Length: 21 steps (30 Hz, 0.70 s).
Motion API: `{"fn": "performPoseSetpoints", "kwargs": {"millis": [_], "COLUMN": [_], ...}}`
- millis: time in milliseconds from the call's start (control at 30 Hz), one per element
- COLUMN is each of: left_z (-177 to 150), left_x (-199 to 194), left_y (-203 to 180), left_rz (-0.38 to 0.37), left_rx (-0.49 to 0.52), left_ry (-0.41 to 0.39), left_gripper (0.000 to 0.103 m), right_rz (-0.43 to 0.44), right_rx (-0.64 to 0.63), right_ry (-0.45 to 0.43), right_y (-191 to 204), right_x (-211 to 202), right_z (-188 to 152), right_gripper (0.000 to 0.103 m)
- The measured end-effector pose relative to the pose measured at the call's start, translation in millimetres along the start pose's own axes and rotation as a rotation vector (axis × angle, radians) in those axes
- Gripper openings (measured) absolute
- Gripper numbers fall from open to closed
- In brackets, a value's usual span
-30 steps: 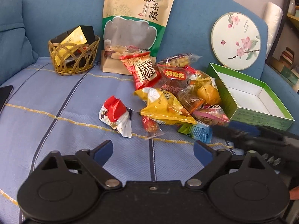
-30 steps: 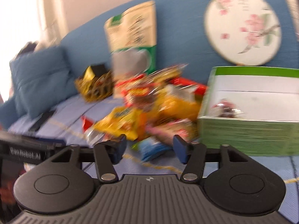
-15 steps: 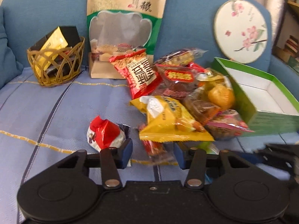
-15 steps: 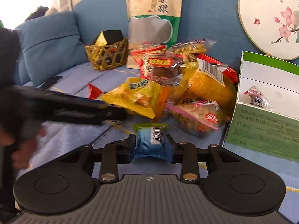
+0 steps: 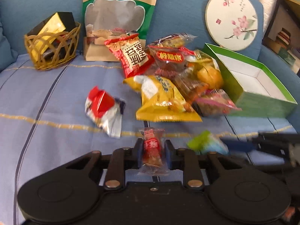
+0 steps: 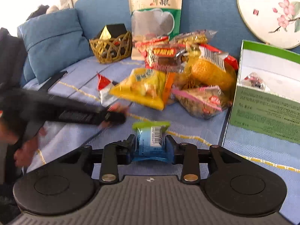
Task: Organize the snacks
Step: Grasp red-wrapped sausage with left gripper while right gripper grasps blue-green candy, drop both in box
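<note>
My left gripper [image 5: 152, 147] is shut on a small red snack packet [image 5: 152, 148] just above the blue striped sofa cloth. My right gripper [image 6: 151, 144] is shut on a blue and green snack packet [image 6: 151, 140]; the packet also shows blurred in the left wrist view [image 5: 206, 144]. A pile of snacks [image 5: 168, 78] lies ahead, with a yellow bag [image 5: 163, 101] in front and a red and white packet [image 5: 102, 110] to its left. An open green box [image 5: 260, 97] stands at the right and holds one wrapped snack [image 6: 255, 81].
A wicker basket [image 5: 52, 48] with a black and gold box stands at the back left. A tall grain pouch [image 5: 118, 18] and a round floral fan [image 5: 231, 18] lean on the sofa back. A blue cushion [image 6: 54, 41] sits at the far left.
My left gripper moved forward and shut on the small red packet. My right gripper shut on the blue and green packet and holds it.
</note>
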<state>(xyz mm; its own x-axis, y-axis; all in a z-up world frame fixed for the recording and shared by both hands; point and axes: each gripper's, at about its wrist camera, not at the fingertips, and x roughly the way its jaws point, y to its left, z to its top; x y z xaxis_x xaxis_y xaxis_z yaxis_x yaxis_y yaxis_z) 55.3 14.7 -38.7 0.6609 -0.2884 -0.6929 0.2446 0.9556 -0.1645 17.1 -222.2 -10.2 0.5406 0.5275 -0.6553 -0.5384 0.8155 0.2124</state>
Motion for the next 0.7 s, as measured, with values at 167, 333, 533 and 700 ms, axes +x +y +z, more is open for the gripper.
{"fn": "performPoseSetpoints", "kwargs": {"millis": [167,333,533,700], "left_z": [0.7,0.1,9.4,39.3], "left_x": [1.2,5.5,-19.6,-42.5], "left_y": [-3.0,-6.6,-15.5,-43.1], "left_rz": [0.007,0.036,-0.035,-0.137], "left_rx": [0.014,0.040,0.025,0.044], "left_ry": [0.003,-0.004,-0.026,-0.107], "left_gripper": [0.102,0.073,0.074,0.074], "right_rz": [-0.021,-0.041,-0.031,-0.124], "right_rx": [-0.029,-0.055,-0.024,0.032], "right_ry": [0.018,0.023,-0.102,-0.230], "right_y": [1.8,3.3,-2.9,-29.6], "right_x": [4.7,6.6,-25.7,-54.2], "right_z": [-2.2,-2.1,11.5,21.1], "right_gripper": [0.068,0.053,0.049,0.049]}}
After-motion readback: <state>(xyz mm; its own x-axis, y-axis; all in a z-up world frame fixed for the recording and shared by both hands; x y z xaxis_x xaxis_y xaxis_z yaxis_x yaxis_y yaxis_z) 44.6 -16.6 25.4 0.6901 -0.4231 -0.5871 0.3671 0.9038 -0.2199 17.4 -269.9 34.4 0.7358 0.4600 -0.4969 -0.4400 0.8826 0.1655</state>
